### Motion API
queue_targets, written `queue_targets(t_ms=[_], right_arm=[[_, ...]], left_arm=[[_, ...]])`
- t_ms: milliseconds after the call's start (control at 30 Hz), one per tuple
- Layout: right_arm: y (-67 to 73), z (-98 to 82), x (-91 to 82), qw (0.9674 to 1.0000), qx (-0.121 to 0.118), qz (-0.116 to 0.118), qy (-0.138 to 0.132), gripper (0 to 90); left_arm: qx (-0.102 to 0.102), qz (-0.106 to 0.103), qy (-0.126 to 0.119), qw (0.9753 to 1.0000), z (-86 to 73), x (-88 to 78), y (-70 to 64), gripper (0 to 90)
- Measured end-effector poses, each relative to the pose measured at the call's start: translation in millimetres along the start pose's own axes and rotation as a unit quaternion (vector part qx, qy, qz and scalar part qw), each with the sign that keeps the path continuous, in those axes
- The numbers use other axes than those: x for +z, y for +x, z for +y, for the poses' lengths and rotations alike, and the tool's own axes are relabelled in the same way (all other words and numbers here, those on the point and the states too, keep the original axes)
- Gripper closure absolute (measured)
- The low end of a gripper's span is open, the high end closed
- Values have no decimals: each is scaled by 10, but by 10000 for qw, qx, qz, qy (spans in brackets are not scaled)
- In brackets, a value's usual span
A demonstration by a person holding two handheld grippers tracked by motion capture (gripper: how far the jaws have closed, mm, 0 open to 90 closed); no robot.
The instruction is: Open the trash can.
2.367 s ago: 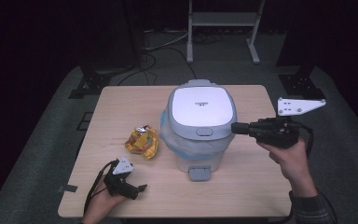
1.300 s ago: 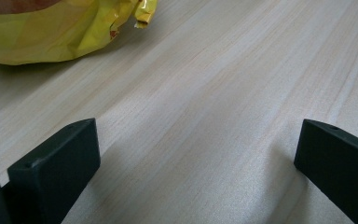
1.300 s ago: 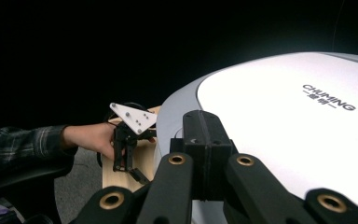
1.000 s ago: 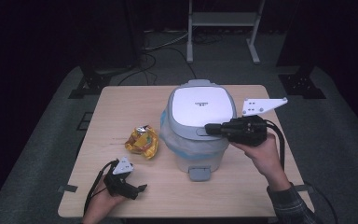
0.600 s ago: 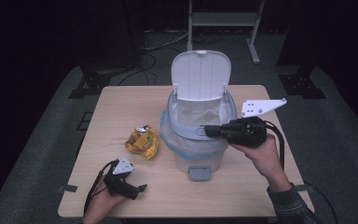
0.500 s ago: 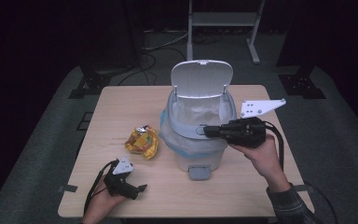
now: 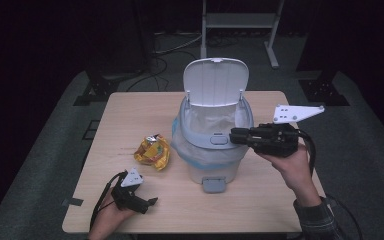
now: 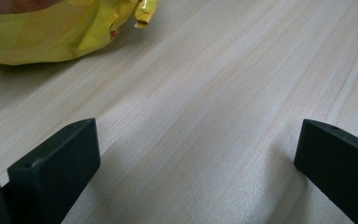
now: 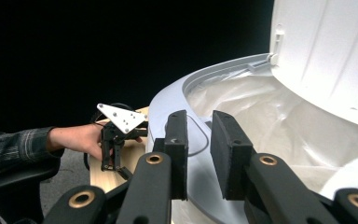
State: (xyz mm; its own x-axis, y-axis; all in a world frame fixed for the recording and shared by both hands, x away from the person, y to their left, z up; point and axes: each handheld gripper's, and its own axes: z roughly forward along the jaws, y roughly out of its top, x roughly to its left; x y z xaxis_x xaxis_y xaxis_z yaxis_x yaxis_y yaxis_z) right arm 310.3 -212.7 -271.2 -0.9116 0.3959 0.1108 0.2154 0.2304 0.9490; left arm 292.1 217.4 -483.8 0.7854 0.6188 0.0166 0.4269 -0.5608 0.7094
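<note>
A pale grey bin (image 7: 200,160) with a white liner (image 7: 212,120) stands mid-table, its lid (image 7: 215,82) raised upright. My right gripper (image 7: 231,135) is held level at the bin's front right rim, tips just right of the release button (image 7: 219,139). Its jaws have just been opening; in the right gripper view they (image 9: 199,122) stand a narrow gap apart, open, with nothing between them, over the rim (image 9: 168,100). My left gripper (image 7: 147,204) rests on the table at front left, open wide (image 8: 195,126) and holding nothing. A crumpled yellow wrapper (image 7: 152,152) (image 8: 51,28) lies just beyond it.
The bin's foot pedal (image 7: 213,185) sticks out toward the front edge. The wooden table (image 7: 130,115) is bare to the left of and behind the wrapper. Dark floor, cables and a metal stand (image 7: 240,20) lie beyond the table.
The bin's lid has sprung from shut to upright. The right gripper came in from the right to the button, then drew back slightly. The left gripper has not moved.
</note>
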Motion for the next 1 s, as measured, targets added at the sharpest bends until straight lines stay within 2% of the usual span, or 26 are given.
queue_targets(t_ms=[267,600,1000], right_arm=[[-14,-34,-209,9997,36,-252,-58,703],[-66,-144,-459,9982,142,-571,73,616],[-137,-396,-658,9937,249,-1042,327,405]], left_arm=[[-1,-1,2,10000,0,0,0,0],[-1,-1,1,10000,0,0,0,0],[-1,0,0,10000,0,0,0,0]])
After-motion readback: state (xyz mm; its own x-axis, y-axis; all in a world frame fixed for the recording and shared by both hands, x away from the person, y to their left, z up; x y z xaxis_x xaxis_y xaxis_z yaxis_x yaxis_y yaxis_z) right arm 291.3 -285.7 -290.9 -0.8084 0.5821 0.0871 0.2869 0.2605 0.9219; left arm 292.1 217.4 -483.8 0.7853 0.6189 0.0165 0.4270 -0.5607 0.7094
